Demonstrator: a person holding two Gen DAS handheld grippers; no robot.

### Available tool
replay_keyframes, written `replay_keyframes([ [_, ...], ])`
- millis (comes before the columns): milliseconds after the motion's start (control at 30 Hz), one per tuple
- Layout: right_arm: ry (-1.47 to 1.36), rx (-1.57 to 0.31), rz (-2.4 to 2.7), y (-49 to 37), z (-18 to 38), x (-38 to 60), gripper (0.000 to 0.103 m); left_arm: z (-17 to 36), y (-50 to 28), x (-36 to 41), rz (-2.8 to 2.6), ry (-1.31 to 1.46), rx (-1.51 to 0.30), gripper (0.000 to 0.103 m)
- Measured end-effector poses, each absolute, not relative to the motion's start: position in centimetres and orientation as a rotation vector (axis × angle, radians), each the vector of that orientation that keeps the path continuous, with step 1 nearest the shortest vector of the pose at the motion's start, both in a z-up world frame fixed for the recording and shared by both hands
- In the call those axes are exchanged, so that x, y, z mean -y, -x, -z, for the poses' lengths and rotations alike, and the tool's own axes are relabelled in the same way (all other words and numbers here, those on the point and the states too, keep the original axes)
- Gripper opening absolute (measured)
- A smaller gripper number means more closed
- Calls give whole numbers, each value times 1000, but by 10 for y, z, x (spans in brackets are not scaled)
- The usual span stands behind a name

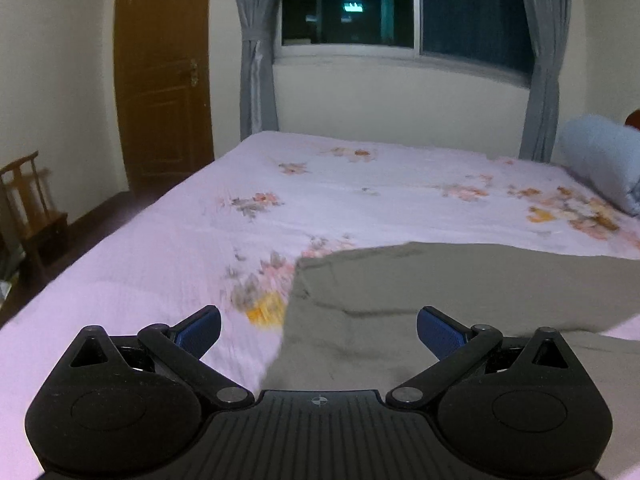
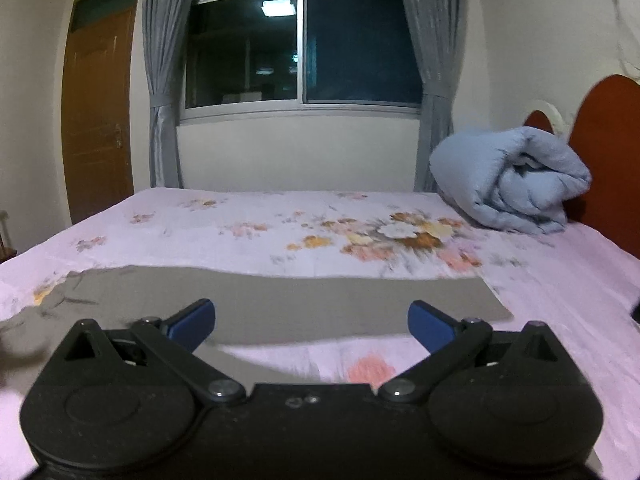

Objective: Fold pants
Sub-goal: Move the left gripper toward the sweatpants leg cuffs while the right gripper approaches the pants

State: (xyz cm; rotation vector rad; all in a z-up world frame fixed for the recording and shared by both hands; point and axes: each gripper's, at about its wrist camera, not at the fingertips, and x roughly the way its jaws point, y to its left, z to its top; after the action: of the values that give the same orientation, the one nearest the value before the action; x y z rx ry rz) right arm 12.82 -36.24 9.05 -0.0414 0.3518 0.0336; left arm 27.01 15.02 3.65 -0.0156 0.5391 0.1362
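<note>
Pants (image 1: 440,292) lie flat on the bed (image 1: 160,264), olive-grey, spread across the pink flowered sheet. No containers anywhere in view, just bedding.

Left claw (image 1: 319,330): jaws spread wide, nothing pinched. Its blue pads (image 1: 200,330) sit either side of the pants' left edge; the left pad is over bare sheet, the right pad over cloth. The fabric runs from directly in front of the claw off to the right, w/ a rumpled fold near the middle. Can't tell if the pads touch the cloth.

Right claw (image 2: 311,326): also spread, also empty. From the right wrist cam the pants (image 2: 280,300) stretch as a long flat band just beyond the claw, right end squared off on the sheet, left end wrinkled. A pink strip of bed (image 2: 560,300) shows between the claw's fingers, near side of the cloth.

Far right: a rolled light-blue quilt (image 2: 512,184) on the bed by the red-brown headboard (image 2: 608,152), well apart from the pants. Beyond the bed, a dark window (image 2: 304,48) w/ grey curtains (image 2: 160,80), and a brown door (image 2: 96,112) far left.
</note>
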Motion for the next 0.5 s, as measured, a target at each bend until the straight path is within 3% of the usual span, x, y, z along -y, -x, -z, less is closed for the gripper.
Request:
replay_keyframes([
  [200,60,-386,-26,-204,-75,345,97,5,-385,-190,-77,101,-680,103],
  [500,96,-456,-67,-271,-29,321,97,80,-484,-218,-19,208,-795,103],
])
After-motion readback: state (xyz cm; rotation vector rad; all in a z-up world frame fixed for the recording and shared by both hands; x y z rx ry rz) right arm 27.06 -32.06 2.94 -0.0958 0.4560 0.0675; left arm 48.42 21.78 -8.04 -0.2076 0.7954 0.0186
